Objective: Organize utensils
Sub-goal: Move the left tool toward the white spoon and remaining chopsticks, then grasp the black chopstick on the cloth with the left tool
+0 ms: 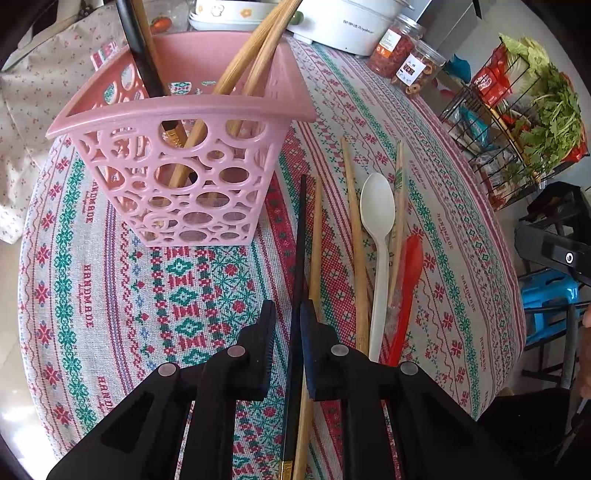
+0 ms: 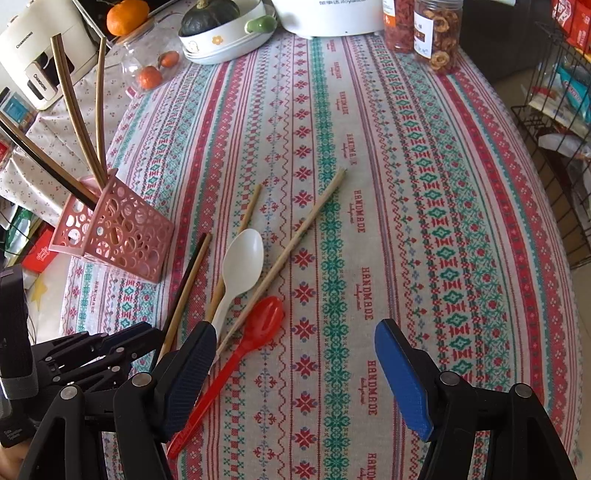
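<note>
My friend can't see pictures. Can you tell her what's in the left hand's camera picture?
The left gripper is shut on a black chopstick lying on a patterned tablecloth. A pink basket holding chopsticks stands behind; a white spoon, a red spoon and more chopsticks lie beside it.

place: home kitchen | evidence: patterned tablecloth; rice cooker; snack jars; vegetable rack

Both views are brightly and evenly lit by soft daylight; shadows under the pink basket and the utensils are faint and short. Fisheye distortion bows the patterned tablecloth toward the edges, and the corners are vignetted black. Focus is sharp centrally; the white appliance appears slightly overexposed.
</note>
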`<action>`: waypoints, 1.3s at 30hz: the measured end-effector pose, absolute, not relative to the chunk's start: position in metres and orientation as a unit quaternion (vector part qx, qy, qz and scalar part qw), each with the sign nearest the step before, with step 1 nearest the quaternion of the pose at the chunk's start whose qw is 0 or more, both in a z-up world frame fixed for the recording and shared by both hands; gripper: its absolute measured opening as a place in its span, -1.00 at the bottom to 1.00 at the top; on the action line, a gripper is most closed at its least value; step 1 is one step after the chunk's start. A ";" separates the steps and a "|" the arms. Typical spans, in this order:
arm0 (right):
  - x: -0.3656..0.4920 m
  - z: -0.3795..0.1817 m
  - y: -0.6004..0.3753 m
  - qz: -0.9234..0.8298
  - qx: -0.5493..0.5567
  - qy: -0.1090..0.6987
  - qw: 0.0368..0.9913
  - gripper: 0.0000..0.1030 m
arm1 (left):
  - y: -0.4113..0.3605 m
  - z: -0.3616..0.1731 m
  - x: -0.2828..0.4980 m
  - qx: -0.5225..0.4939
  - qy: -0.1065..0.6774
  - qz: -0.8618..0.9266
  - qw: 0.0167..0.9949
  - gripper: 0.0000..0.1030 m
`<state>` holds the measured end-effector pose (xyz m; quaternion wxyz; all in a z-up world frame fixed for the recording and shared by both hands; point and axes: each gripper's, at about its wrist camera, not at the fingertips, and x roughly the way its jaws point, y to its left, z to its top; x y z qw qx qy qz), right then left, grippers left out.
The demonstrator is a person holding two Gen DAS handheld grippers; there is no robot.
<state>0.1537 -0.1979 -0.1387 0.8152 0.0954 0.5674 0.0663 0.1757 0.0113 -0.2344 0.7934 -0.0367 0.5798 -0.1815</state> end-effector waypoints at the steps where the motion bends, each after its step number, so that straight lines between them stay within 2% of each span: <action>1: 0.153 -0.139 -0.198 0.067 0.095 0.568 0.815 0.47 | 0.010 -0.235 0.177 -0.037 0.580 -0.180 0.794 -0.75; 7: 0.155 -0.142 -0.200 0.064 0.092 0.572 0.813 0.47 | 0.004 -0.235 0.178 -0.018 0.583 -0.176 0.793 -0.81; 8: 0.156 -0.142 -0.200 0.063 0.092 0.572 0.812 0.47 | 0.004 -0.235 0.177 -0.012 0.584 -0.172 0.793 -0.89; 23: 0.163 -0.148 -0.169 0.087 0.083 0.582 0.804 0.47 | 0.046 -0.234 0.147 0.005 0.653 -0.189 0.733 -0.89; 26: 0.166 -0.149 -0.158 0.094 0.078 0.585 0.802 0.47 | 0.046 -0.226 0.151 -0.009 0.635 -0.195 0.748 -0.84; 30: 0.168 -0.153 -0.151 0.097 0.075 0.588 0.799 0.47 | 0.032 -0.227 0.165 -0.007 0.618 -0.189 0.763 -0.56; 33: 0.169 -0.158 -0.149 0.094 0.076 0.592 0.797 0.47 | 0.021 -0.235 0.177 -0.004 0.605 -0.170 0.777 -0.56; 35: 0.170 -0.160 -0.149 0.092 0.079 0.595 0.795 0.47 | 0.018 -0.238 0.183 -0.015 0.593 -0.164 0.788 -0.58; 37: 0.171 -0.162 -0.149 0.092 0.083 0.596 0.793 0.47 | 0.015 -0.239 0.187 -0.016 0.597 -0.157 0.787 -0.74; 38: 0.171 -0.163 -0.149 0.093 0.085 0.597 0.793 0.47 | 0.014 -0.240 0.188 -0.015 0.600 -0.155 0.784 -0.90; 39: 0.172 -0.163 -0.149 0.093 0.086 0.597 0.792 0.47 | 0.014 -0.241 0.188 -0.015 0.602 -0.155 0.783 -0.90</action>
